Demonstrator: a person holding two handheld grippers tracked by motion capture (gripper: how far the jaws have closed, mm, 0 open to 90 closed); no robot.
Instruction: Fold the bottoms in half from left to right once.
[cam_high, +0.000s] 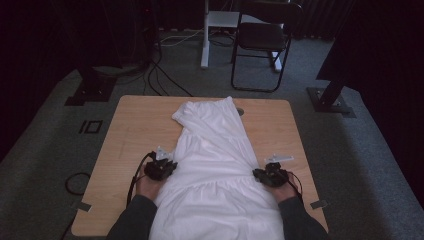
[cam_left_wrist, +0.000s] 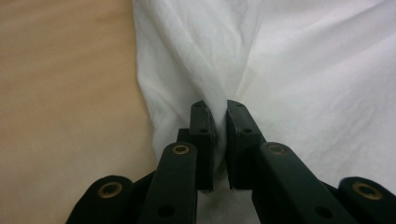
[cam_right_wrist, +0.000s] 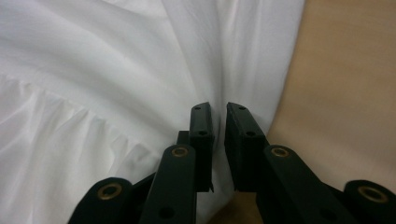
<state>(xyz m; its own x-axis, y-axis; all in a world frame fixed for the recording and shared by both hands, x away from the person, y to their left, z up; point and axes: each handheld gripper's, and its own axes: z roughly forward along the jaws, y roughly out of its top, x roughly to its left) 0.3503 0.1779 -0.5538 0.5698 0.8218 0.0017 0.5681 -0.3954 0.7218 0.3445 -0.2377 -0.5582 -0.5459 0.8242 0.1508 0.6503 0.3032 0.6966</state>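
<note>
A white garment (cam_high: 212, 165) lies lengthwise down the middle of a wooden table (cam_high: 135, 125), its narrower end toward the far edge and its wider, gathered part spreading toward the person, where it runs over the near edge. The person's sleeves (cam_high: 132, 220) come in from the bottom of the high view, one on each side of the cloth.

The left gripper (cam_high: 161, 168) sits at the garment's left edge, about halfway down the cloth. In the left gripper view its jaws stand almost closed, with a fold of the white fabric (cam_left_wrist: 280, 70) pinched in the narrow gap between them; bare table (cam_left_wrist: 65, 93) shows beside it.

The right gripper (cam_high: 270, 175) sits at the garment's right edge, roughly level with the left one. In the right gripper view its jaws are likewise nearly together and a ridge of fabric (cam_right_wrist: 116, 84) rises into the gap; it appears to be clamped, though the contact itself is partly hidden by the jaws. A gathered seam runs across the cloth just beside that gripper, and the table (cam_right_wrist: 345, 84) shows on the other side.

Beyond the table stand a black chair (cam_high: 262, 40) and a white stand (cam_high: 206, 35) on grey carpet, with cables (cam_high: 160, 80) trailing near the far left corner.
</note>
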